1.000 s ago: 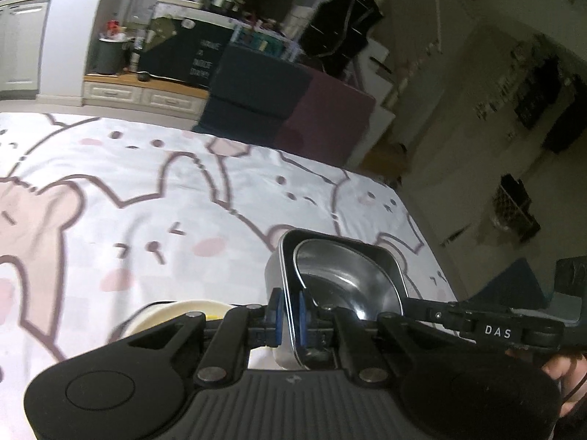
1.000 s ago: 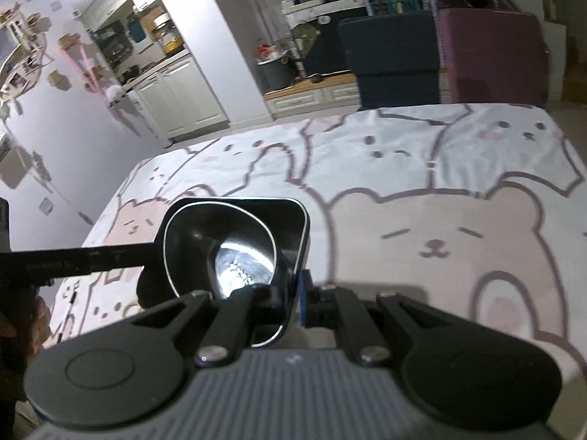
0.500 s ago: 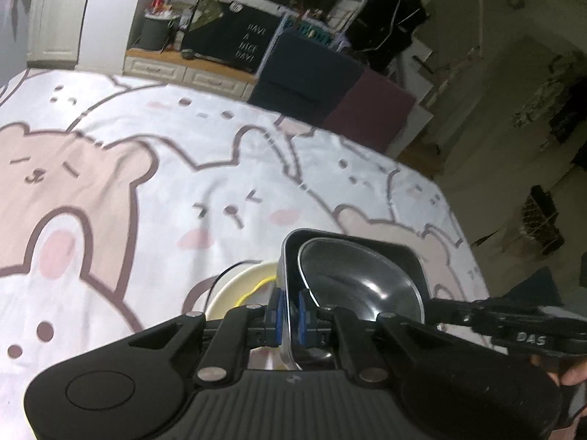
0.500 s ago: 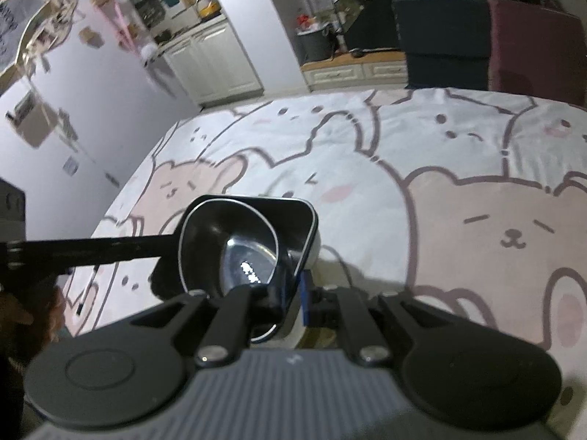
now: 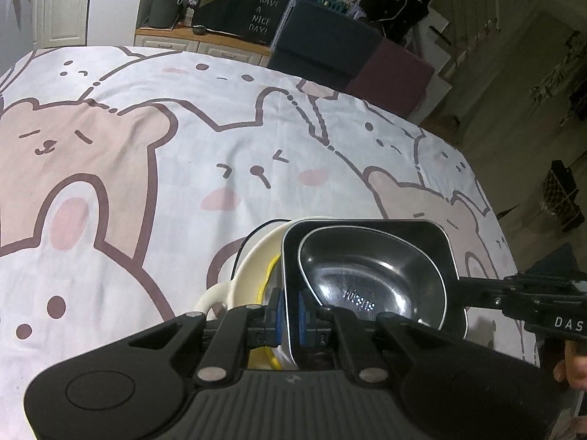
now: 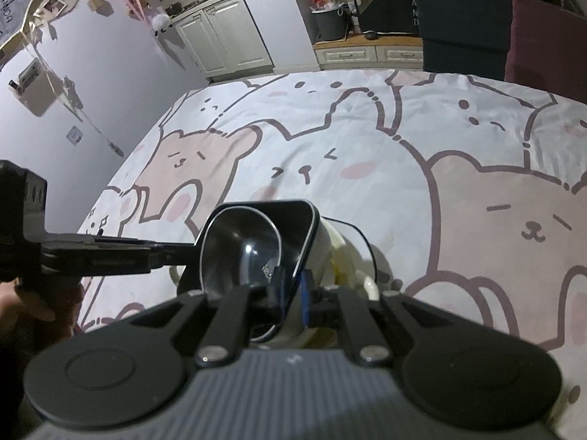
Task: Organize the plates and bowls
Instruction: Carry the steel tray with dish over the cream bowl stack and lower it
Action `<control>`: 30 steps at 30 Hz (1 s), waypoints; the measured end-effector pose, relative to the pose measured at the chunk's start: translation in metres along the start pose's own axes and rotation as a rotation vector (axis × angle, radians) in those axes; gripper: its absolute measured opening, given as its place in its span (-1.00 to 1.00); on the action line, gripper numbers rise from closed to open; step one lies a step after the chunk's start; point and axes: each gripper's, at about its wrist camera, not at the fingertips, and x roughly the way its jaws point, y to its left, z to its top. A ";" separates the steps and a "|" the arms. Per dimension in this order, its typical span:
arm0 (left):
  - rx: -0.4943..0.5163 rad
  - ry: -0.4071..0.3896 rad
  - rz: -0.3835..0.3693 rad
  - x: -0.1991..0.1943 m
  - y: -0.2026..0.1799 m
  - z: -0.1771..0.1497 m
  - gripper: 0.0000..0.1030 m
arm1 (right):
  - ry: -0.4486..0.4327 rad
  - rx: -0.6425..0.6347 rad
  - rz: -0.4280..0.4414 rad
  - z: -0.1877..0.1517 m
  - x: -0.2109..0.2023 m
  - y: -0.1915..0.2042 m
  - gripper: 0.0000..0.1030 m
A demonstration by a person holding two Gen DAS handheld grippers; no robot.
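Now, the moment in short:

Left tool: its blue pads are pinching the near wall of the square steel dish, clamped on the rim at about 6 o'clock in the left wrist view.

Right tool: it is gripping the opposite wall of the same dish — both tools are sharing the load, one on each side.

Oval steel bowl: it is sitting nested inside the square dish, a light reflecting off its base.

Cream bowl: it is lying on the bed under the dish's left side, at about 9 o'clock from the dish in the left view, with something yellow inside it.

Where the dish is: it is hanging over the cream bowl and tilted; whether it is touching that bowl I cannot tell.

Progress: the two steel pieces are already nested, and the pair is being brought over the cream bowl — I judge this a late stacking step.

Left to do: settling the steel pair level into or onto the cream bowl and letting go with both tools; no other plates or bowls are showing on the bedspread.

Hidden: both tool bodies are covering the near part of the stack, so the cream bowl's contents and the dish's underside are staying out of sight.

Hard to make out: the yellow item's nature, and a dark line curving round the cream bowl at 11 o'clock.
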 end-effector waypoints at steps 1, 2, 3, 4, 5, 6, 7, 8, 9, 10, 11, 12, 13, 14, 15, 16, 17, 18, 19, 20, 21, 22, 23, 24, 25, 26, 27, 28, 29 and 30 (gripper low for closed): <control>0.000 0.002 0.001 0.000 0.000 0.000 -0.85 | 0.006 -0.002 -0.001 0.001 0.003 0.000 -0.80; 0.001 0.004 0.003 0.000 0.001 -0.001 -0.85 | 0.014 -0.003 -0.003 0.000 0.004 0.000 -0.80; 0.002 0.005 0.005 0.000 0.001 -0.001 -0.85 | 0.020 -0.005 -0.005 -0.001 0.006 0.001 -0.80; 0.003 0.006 0.006 0.000 0.000 -0.001 -0.85 | 0.027 -0.008 -0.008 -0.001 0.008 0.001 -0.80; 0.004 0.007 0.008 -0.001 0.000 -0.002 -0.85 | 0.035 -0.011 -0.011 -0.001 0.009 0.001 -0.80; 0.004 0.007 0.008 -0.001 0.001 -0.002 -0.85 | 0.042 -0.013 -0.013 -0.002 0.011 0.001 -0.80; 0.004 0.007 0.008 -0.001 0.001 -0.002 -0.85 | 0.049 -0.015 -0.016 -0.002 0.012 0.002 -0.80; 0.004 0.007 0.008 -0.001 0.001 -0.002 -0.85 | 0.055 -0.016 -0.018 -0.002 0.015 0.002 -0.80; 0.004 0.007 0.008 -0.001 0.001 -0.002 -0.85 | 0.061 -0.019 -0.021 -0.003 0.014 0.001 -0.80; 0.004 0.007 0.007 0.000 0.001 -0.002 -0.85 | 0.067 -0.022 -0.025 -0.003 0.015 0.001 -0.80; 0.004 0.007 0.006 0.000 0.001 -0.002 -0.85 | 0.076 -0.025 -0.030 -0.003 0.017 0.001 -0.80; 0.006 0.007 0.005 -0.001 0.001 -0.002 -0.85 | 0.081 -0.027 -0.035 -0.004 0.019 0.002 -0.80; 0.008 0.007 0.005 -0.001 0.001 -0.002 -0.85 | 0.086 -0.030 -0.042 -0.005 0.020 0.002 -0.80; 0.009 0.007 0.003 -0.001 0.002 -0.002 -0.85 | 0.090 -0.030 -0.046 -0.005 0.022 0.002 -0.80; 0.011 0.005 0.004 -0.001 0.002 -0.002 -0.85 | 0.095 -0.029 -0.049 -0.006 0.023 0.002 -0.80; 0.012 0.004 0.004 -0.002 0.002 -0.002 -0.85 | 0.099 -0.029 -0.052 -0.006 0.025 0.001 -0.80; 0.012 0.003 0.003 -0.002 0.002 -0.002 -0.85 | 0.102 -0.028 -0.053 -0.007 0.026 0.001 -0.81; 0.012 0.001 0.001 -0.003 0.002 -0.002 -0.85 | 0.105 -0.027 -0.054 -0.007 0.027 0.001 -0.81; 0.013 0.001 0.001 -0.003 0.001 -0.001 -0.85 | 0.108 -0.029 -0.056 -0.007 0.028 0.001 -0.81; 0.013 0.001 0.000 -0.003 0.001 -0.001 -0.85 | 0.110 -0.030 -0.059 -0.008 0.029 0.001 -0.81; 0.014 0.001 0.001 -0.003 0.001 -0.001 -0.85 | 0.111 -0.030 -0.061 -0.008 0.029 0.001 -0.81; 0.014 0.001 0.001 -0.003 0.000 -0.001 -0.85 | 0.113 -0.029 -0.061 -0.008 0.029 0.001 -0.81; 0.014 0.001 0.001 -0.003 0.000 -0.001 -0.85 | 0.113 -0.028 -0.061 -0.008 0.029 0.000 -0.81; 0.015 0.001 0.001 -0.003 0.000 -0.001 -0.85 | 0.114 -0.027 -0.060 -0.008 0.029 0.000 -0.81; 0.016 0.001 0.002 -0.003 0.000 -0.001 -0.85 | 0.115 -0.027 -0.061 -0.007 0.029 0.001 -0.81; 0.019 0.001 0.004 -0.003 0.000 -0.001 -0.85 | 0.115 -0.027 -0.061 -0.007 0.029 0.001 -0.81; 0.023 0.001 0.006 -0.003 -0.001 -0.001 -0.85 | 0.116 -0.027 -0.061 -0.007 0.029 0.001 -0.81; 0.026 0.001 0.008 -0.003 -0.002 -0.001 -0.85 | 0.116 -0.026 -0.061 -0.007 0.029 0.001 -0.81; 0.028 0.002 0.009 -0.003 -0.002 -0.001 -0.85 | 0.117 -0.026 -0.061 -0.007 0.029 0.001 -0.80; 0.028 0.002 0.009 -0.002 -0.002 -0.001 -0.85 | 0.116 -0.027 -0.061 -0.006 0.029 0.001 -0.80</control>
